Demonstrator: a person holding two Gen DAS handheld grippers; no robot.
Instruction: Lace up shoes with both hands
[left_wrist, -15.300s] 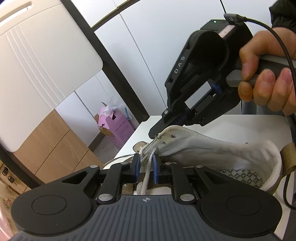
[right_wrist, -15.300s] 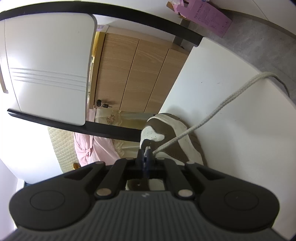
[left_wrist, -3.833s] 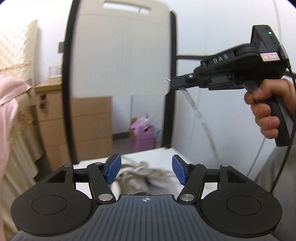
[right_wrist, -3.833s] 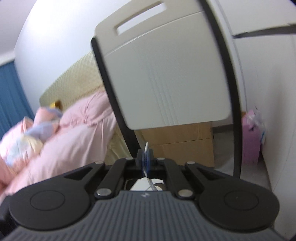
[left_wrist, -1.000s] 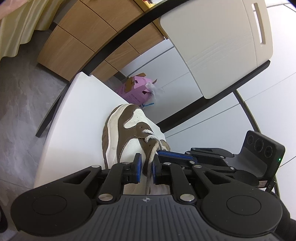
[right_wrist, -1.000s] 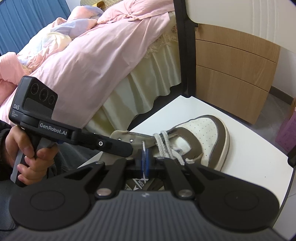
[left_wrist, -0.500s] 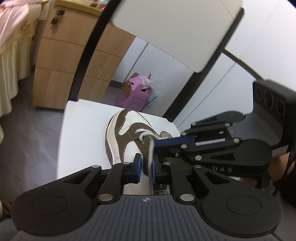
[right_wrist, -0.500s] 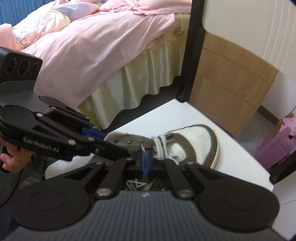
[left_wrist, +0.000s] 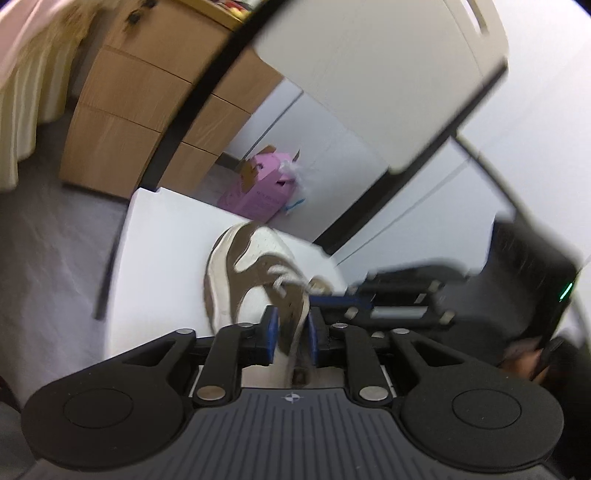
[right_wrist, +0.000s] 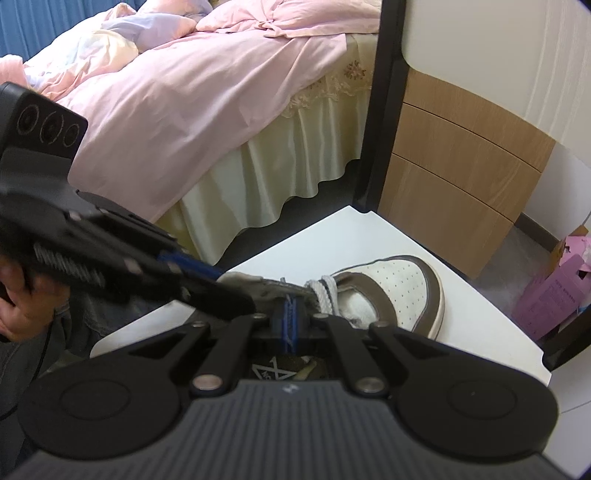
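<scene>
A brown and white shoe (left_wrist: 236, 266) (right_wrist: 399, 284) lies on a white seat (left_wrist: 162, 251) (right_wrist: 332, 236), toe pointing away. My left gripper (left_wrist: 292, 325) (right_wrist: 236, 288) is at the shoe's eyelet edge and its jaws are opening. The cream lace (left_wrist: 300, 325) and the brown flap pass between the pads, which do not seem to press on them; the view is blurred. My right gripper (right_wrist: 290, 317) (left_wrist: 325, 295) is shut on the thin lace end just behind the crossed laces (right_wrist: 325, 291), close beside the left fingers.
The seat's white back with its black frame (left_wrist: 388, 74) rises behind the shoe. A pink box (left_wrist: 258, 192) (right_wrist: 550, 295) sits on the floor by wooden drawers (left_wrist: 122, 122) (right_wrist: 461, 177). A bed with a pink cover (right_wrist: 184, 92) lies to the left. A hand (right_wrist: 14, 295) holds the left gripper.
The left gripper's pads have spread apart around the lace and flap, and its view has risen and rolled a little. The right gripper stays shut on the lace end.
</scene>
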